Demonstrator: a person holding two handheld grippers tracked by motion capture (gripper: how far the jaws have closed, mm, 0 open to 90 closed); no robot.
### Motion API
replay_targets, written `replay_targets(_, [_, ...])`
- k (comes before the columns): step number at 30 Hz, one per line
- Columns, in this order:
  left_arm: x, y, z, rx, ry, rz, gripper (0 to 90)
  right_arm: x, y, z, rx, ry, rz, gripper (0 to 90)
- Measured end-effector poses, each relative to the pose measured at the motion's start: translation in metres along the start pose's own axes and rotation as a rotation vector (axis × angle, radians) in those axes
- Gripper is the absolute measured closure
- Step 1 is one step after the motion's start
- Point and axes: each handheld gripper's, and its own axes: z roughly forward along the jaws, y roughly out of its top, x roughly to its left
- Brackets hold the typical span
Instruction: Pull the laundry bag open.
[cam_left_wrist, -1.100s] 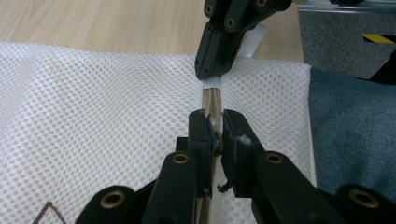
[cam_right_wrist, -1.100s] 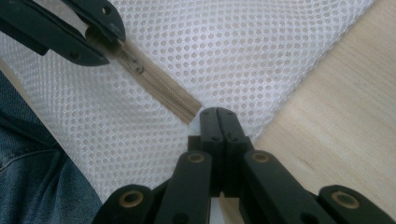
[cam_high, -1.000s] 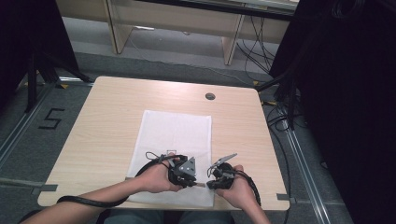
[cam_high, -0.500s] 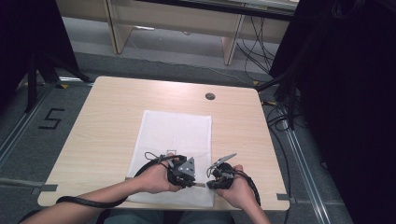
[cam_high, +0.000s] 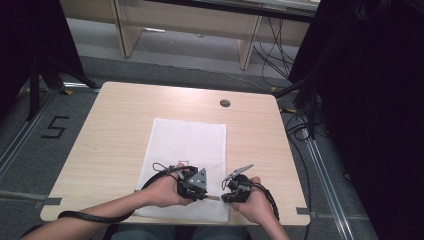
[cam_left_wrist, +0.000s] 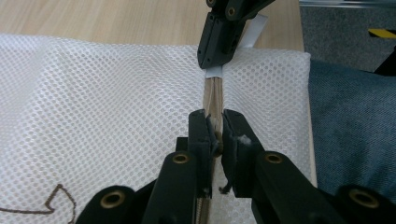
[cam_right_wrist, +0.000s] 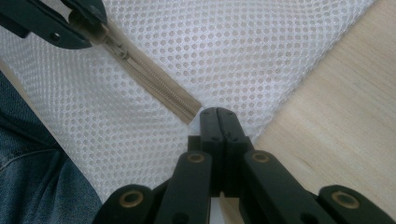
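At the near edge of the white mesh laundry bag (cam_high: 186, 150), my left gripper (cam_left_wrist: 214, 135) is clamped on the slider of its beige zipper (cam_right_wrist: 154, 86), whose long axis runs straight across to my right gripper (cam_right_wrist: 218, 122), pinched tight on the zipper's end tab beside the bag's corner.

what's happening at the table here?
A person works the zipper of a white mesh bag lying flat on the wooden table, a gripper in each hand. The left gripper is shut on the zipper pull; the right gripper pinches the white tab at the zipper's end, near the bag's corner. The stretch of zipper between the two looks closed.
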Motion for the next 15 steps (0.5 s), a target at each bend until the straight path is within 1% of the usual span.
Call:
replay_targets(3, [-0.0005,-0.0004,0.0003,0.002,0.0,-0.003,82.0,-0.0001,0.0,0.0,0.001,0.001,0.0,90.0])
replay_targets(5, [-0.0002,-0.0003,-0.0001,0.006,0.001,0.004,82.0,-0.0001,0.0001,-0.0001,0.001,0.001,0.0,90.0])
replay_targets(6, [-0.0004,-0.0009,-0.0009,0.001,0.001,-0.001,82.0,0.0,0.0001,0.0,0.0,0.0,0.0,90.0])
replay_targets(8, [-0.0007,-0.0013,-0.0016,0.002,0.006,0.002,82.0,0.0001,0.0001,0.0,0.001,-0.001,-0.001,90.0])
replay_targets(9, [-0.0002,-0.0016,-0.0025,0.012,0.003,-0.004,82.0,0.0004,0.0002,0.0,0.003,-0.001,0.0,90.0])
replay_targets(11, [-0.0004,-0.0025,-0.0029,0.001,0.004,-0.001,82.0,0.0005,0.0003,0.0001,0.003,-0.003,0.001,90.0])
replay_targets(15, [-0.0007,-0.0038,-0.0035,0.002,0.002,-0.005,82.0,0.0006,0.0003,0.0001,0.003,-0.003,0.001,90.0])
